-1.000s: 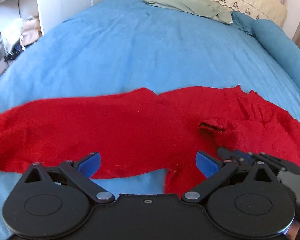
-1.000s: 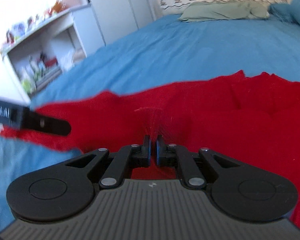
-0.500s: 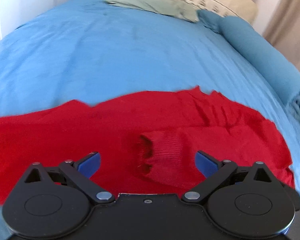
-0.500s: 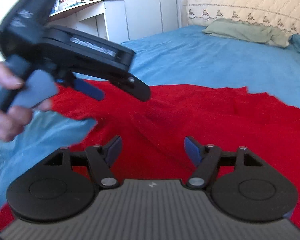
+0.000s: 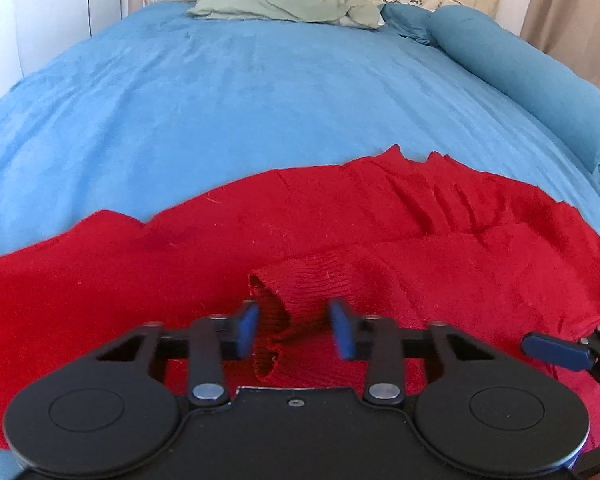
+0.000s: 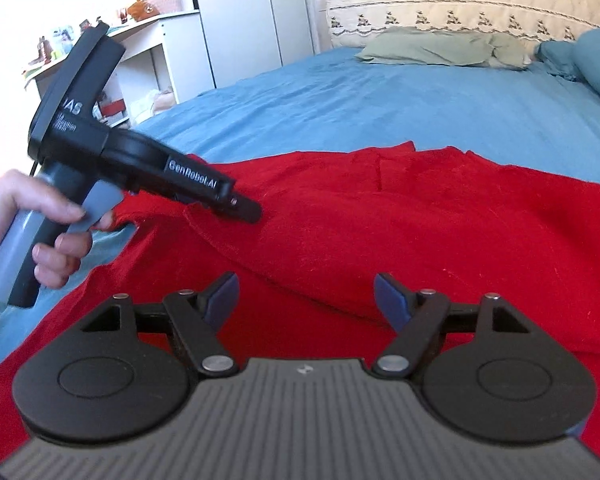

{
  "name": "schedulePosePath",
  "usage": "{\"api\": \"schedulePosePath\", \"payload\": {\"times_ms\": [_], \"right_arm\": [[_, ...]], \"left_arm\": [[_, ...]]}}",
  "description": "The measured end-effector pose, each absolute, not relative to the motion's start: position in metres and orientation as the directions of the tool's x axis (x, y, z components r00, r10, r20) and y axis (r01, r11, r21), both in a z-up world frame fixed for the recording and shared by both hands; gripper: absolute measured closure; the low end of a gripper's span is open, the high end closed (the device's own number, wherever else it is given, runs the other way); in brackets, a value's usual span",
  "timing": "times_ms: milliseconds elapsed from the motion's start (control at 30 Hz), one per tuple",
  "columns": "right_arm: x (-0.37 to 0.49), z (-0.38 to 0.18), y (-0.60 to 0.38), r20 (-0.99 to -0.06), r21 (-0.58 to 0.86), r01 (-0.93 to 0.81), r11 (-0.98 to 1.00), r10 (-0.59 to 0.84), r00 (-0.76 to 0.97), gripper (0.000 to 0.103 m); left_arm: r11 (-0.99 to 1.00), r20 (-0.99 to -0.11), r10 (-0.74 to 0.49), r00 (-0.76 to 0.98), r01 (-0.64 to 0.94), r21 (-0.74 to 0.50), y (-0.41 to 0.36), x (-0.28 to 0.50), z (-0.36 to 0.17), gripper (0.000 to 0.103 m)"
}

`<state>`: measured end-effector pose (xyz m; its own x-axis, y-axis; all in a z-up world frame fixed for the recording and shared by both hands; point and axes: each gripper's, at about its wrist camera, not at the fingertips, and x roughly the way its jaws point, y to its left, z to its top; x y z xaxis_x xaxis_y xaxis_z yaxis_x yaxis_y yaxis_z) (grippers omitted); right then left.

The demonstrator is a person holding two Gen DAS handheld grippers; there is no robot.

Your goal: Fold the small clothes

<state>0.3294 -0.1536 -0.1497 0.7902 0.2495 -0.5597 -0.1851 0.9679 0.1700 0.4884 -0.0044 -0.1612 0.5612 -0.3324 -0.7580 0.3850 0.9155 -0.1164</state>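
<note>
A red knit sweater (image 5: 340, 216) lies spread across the blue bed; it also shows in the right wrist view (image 6: 420, 216). One sleeve is folded over the body, and its ribbed cuff (image 5: 300, 280) lies between the blue pads of my left gripper (image 5: 296, 328). The jaws stand partly closed around the cuff with gaps on both sides. My right gripper (image 6: 306, 296) is open and empty, hovering over the sweater's body. The left gripper's body (image 6: 140, 152) and the hand holding it show at the left of the right wrist view.
The blue bedspread (image 5: 260, 92) stretches beyond the sweater. A green pillow (image 5: 288, 4) and cream headboard cover lie at the far end. A blue bolster (image 5: 512, 68) runs along the right side. White shelves and a wardrobe (image 6: 252, 16) stand left of the bed.
My right gripper let go of the sleeve, opened and drew back. My left gripper moved right onto the folded sleeve's cuff and its jaws narrowed around it.
</note>
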Motion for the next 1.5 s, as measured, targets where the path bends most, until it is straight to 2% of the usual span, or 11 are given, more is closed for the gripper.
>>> {"api": "schedulePosePath", "payload": {"times_ms": [33,467,633,700,767,800,833,900,1167,1333,1500], "right_arm": [[0.329,-0.15,-0.154,-0.558,0.172,-0.183,0.968,0.248,0.792,0.013],[0.326,-0.133,-0.149,-0.524,0.16,-0.18,0.971,0.238,0.818,0.013],[0.326,-0.13,-0.149,-0.534,0.144,-0.172,0.975,0.222,0.816,0.013],[0.327,-0.13,-0.15,-0.544,0.139,-0.16,0.977,0.21,0.812,0.013],[0.327,-0.129,-0.155,-0.549,0.141,-0.145,0.979,0.199,0.812,0.013],[0.326,-0.128,-0.159,-0.549,0.142,-0.134,0.981,0.19,0.814,0.013],[0.325,-0.125,-0.165,-0.549,0.137,-0.118,0.984,0.174,0.817,0.013],[0.321,-0.119,-0.181,-0.539,0.123,-0.076,0.99,0.131,0.832,0.01],[0.289,-0.123,-0.271,-0.559,0.108,0.174,0.979,-0.084,0.825,0.005],[0.261,-0.125,-0.299,-0.553,-0.044,0.221,0.974,-0.207,0.807,0.007],[0.253,-0.139,-0.31,-0.602,-0.151,0.148,0.977,-0.21,0.771,0.033]], "left_arm": [[0.914,-0.758,-0.337,0.559,0.388,-0.121,-0.005,0.488,-0.16,0.096],[0.933,-0.655,-0.249,0.714,0.359,0.037,0.009,0.475,-0.116,0.097],[0.944,-0.679,-0.205,0.704,0.326,0.053,0.028,0.479,-0.135,0.095],[0.947,-0.698,-0.187,0.691,0.316,0.06,0.027,0.479,-0.144,0.086],[0.958,-0.692,-0.171,0.701,0.282,0.049,0.03,0.474,-0.142,0.054],[0.961,-0.67,-0.184,0.719,0.274,0.03,0.032,0.469,-0.136,0.029],[0.96,-0.64,-0.206,0.74,0.279,0.013,0.033,0.463,-0.128,0.013],[0.948,-0.59,-0.265,0.763,0.318,-0.015,0.031,0.449,-0.115,0.003],[0.903,-0.597,-0.339,0.727,0.429,0.008,-0.005,0.437,-0.113,0.003],[0.89,-0.613,-0.356,0.705,0.455,0.007,-0.021,0.434,-0.12,0.003],[0.885,-0.634,-0.343,0.693,0.466,0.03,-0.038,0.432,-0.129,0.003]]}}
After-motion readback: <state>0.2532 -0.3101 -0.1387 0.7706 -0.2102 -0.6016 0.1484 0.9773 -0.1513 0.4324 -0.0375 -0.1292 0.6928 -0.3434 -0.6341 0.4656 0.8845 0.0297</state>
